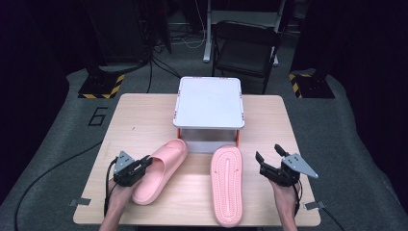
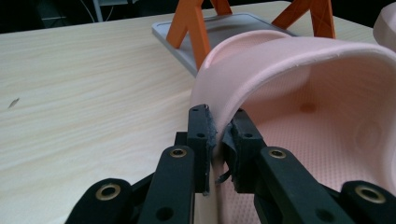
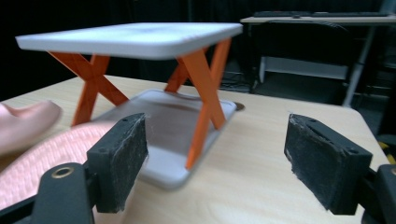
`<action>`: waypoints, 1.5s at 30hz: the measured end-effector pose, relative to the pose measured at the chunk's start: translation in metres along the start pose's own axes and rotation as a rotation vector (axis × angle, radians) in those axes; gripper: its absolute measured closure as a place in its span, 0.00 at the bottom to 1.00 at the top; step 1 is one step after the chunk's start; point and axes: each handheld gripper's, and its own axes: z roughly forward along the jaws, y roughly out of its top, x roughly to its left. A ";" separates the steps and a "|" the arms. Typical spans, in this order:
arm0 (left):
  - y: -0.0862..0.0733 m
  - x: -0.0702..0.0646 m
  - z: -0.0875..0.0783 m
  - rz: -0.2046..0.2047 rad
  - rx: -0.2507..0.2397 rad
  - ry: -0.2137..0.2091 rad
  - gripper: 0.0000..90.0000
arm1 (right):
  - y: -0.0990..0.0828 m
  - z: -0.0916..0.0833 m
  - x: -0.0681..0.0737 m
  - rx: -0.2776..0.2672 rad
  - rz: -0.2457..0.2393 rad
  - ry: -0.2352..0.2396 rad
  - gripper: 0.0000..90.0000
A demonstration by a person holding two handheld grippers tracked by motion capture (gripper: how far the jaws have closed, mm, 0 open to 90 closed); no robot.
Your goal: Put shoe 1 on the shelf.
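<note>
Two pink slippers lie on the wooden table (image 1: 139,115). The left slipper (image 1: 161,168) sits right way up, and my left gripper (image 1: 146,165) is shut on its side rim near the strap. In the left gripper view the two black pads (image 2: 201,135) pinch the slipper's thin pink wall (image 2: 289,88). The right slipper (image 1: 227,185) lies sole up. My right gripper (image 1: 268,153) is held just to its right, open and empty. In the right gripper view the gripper (image 3: 224,158) shows wide-apart pads, with the ribbed sole (image 3: 42,158) at the lower left.
A small rack with a white top (image 1: 209,102) and orange crossed legs (image 3: 205,88) stands at the table's far middle, over a grey base tray (image 2: 224,28). A black chair (image 1: 245,48) stands behind the table. Cables run across the floor.
</note>
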 end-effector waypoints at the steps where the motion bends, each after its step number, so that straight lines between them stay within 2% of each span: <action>1: 0.003 -0.002 0.005 0.013 0.007 0.003 0.90 | 0.016 0.012 0.002 -0.008 -0.016 0.025 0.24; 3: 0.008 -0.008 0.016 0.017 0.009 0.009 0.89 | 0.028 0.023 0.004 -0.014 -0.004 0.053 0.24; 4: 0.008 -0.008 0.016 0.017 0.009 0.009 0.89 | 0.028 0.023 0.004 -0.014 -0.004 0.053 0.24; 5: 0.011 -0.012 0.024 0.009 0.005 0.010 0.90 | 0.041 0.036 0.007 -0.013 0.018 0.082 0.24; 7: 0.015 -0.017 0.032 0.017 0.005 0.015 0.90 | 0.054 0.052 0.010 0.005 0.025 0.121 0.24; 11: 0.023 -0.022 0.049 0.020 0.019 0.025 0.89 | 0.074 0.085 0.021 0.048 -0.075 0.154 0.26; 12: 0.023 -0.022 0.049 0.020 0.019 0.025 0.89 | 0.074 0.085 0.021 0.048 -0.075 0.154 0.26; 13: 0.025 -0.023 0.054 0.018 0.028 0.030 0.89 | 0.076 0.093 0.024 0.060 -0.089 0.163 0.27; 15: 0.027 -0.027 0.064 0.004 0.032 0.040 0.90 | 0.081 0.113 0.031 0.092 -0.148 0.180 0.29; 18: 0.030 -0.029 0.074 -0.008 0.031 0.050 0.90 | 0.082 0.124 0.034 0.109 -0.155 0.182 0.30; 20: 0.030 -0.030 0.077 -0.012 0.032 0.054 0.89 | 0.080 0.131 0.032 0.124 -0.125 0.187 0.30; 21: 0.032 -0.032 0.083 -0.030 0.027 0.060 0.89 | 0.079 0.133 0.031 0.131 -0.109 0.193 0.30; 22: 0.032 -0.032 0.083 -0.030 0.027 0.060 0.90 | 0.078 0.135 0.029 0.132 -0.099 0.195 0.30; 23: 0.034 -0.033 0.088 -0.048 0.008 0.073 0.89 | 0.077 0.137 0.028 0.137 -0.090 0.195 0.30; 24: 0.034 -0.033 0.088 -0.048 0.008 0.073 0.89 | 0.077 0.137 0.028 0.137 -0.090 0.195 0.30; 25: 0.035 -0.033 0.091 -0.060 0.017 0.068 0.90 | 0.075 0.137 0.026 0.141 -0.064 0.207 0.30; 26: 0.034 -0.033 0.096 -0.087 0.016 0.071 0.90 | 0.074 0.138 0.025 0.137 -0.061 0.207 0.30; 28: 0.033 -0.033 0.102 -0.116 0.007 0.082 0.89 | 0.075 0.137 0.025 0.140 -0.066 0.211 0.29; 31: 0.035 -0.036 0.109 -0.120 0.012 0.098 0.89 | 0.075 0.137 0.024 0.146 -0.067 0.216 0.29; 34: 0.037 -0.037 0.113 -0.107 0.023 0.102 0.89 | 0.075 0.137 0.024 0.149 -0.067 0.215 0.29; 36: 0.037 -0.039 0.117 -0.118 0.016 0.109 0.86 | 0.075 0.137 0.024 0.150 -0.069 0.216 0.29; 37: 0.036 -0.040 0.119 -0.126 0.017 0.098 0.86 | 0.075 0.137 0.025 0.154 -0.066 0.215 0.29; 38: 0.036 -0.041 0.122 -0.130 0.013 0.085 0.81 | 0.075 0.137 0.025 0.155 -0.066 0.214 0.29; 39: 0.037 -0.041 0.122 -0.128 0.003 0.079 0.80 | 0.075 0.137 0.025 0.155 -0.066 0.214 0.29; 40: 0.037 -0.040 0.121 -0.144 -0.002 0.068 0.79 | 0.075 0.137 0.025 0.152 -0.064 0.213 0.29; 44: 0.039 -0.039 0.123 -0.134 -0.004 0.067 0.80 | 0.076 0.137 0.026 0.153 -0.068 0.212 0.28; 45: 0.041 -0.038 0.124 -0.136 -0.007 0.080 0.80 | 0.075 0.138 0.026 0.148 -0.072 0.213 0.28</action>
